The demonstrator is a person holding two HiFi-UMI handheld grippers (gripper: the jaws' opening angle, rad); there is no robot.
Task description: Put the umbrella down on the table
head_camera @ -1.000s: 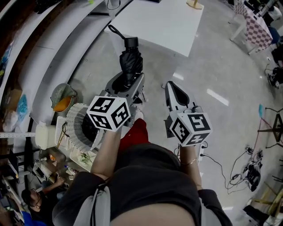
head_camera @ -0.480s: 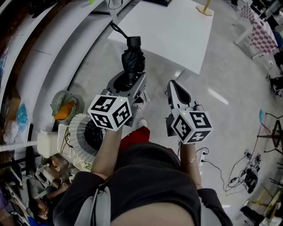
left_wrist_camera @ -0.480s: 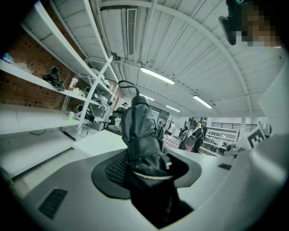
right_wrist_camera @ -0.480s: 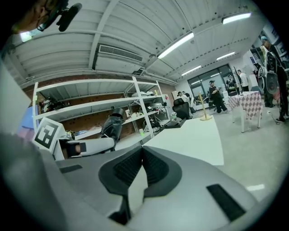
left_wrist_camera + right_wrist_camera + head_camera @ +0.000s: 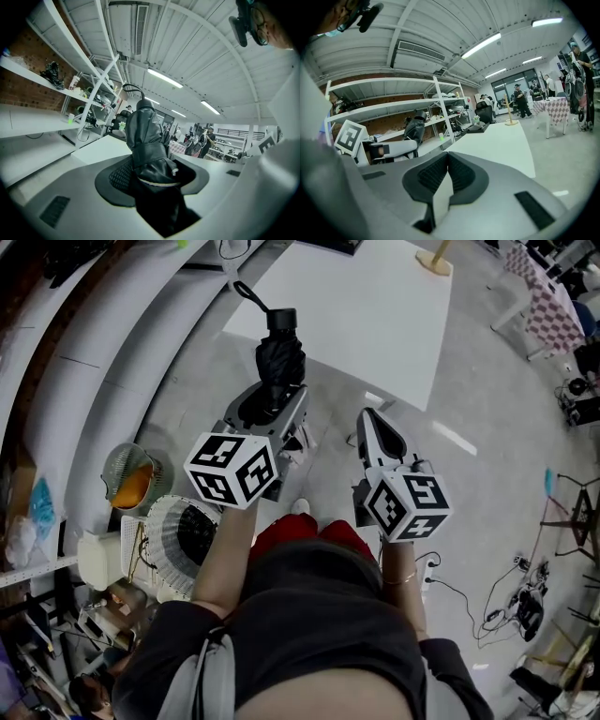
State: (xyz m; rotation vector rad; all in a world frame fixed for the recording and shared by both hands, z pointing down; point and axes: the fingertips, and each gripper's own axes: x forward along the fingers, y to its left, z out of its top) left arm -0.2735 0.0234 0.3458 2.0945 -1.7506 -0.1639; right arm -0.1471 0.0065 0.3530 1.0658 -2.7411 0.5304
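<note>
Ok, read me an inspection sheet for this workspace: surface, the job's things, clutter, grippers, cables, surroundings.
Surface: white table ahead, almost all bare.
Job's things: folded black umbrella, strapped shut, handle end pointing toward the table; not yet laid on it.
Clutter: a wooden stand at the table's far edge; nothing else made out on top.
Grippers: left gripper shut on the umbrella; right gripper shut, nothing between its jaws.
Cables: a cable trails across the floor at right toward a tangle of leads.
Surroundings: shelving along the left, a white fan on the floor beside it, a checked tablecloth far right.
</note>
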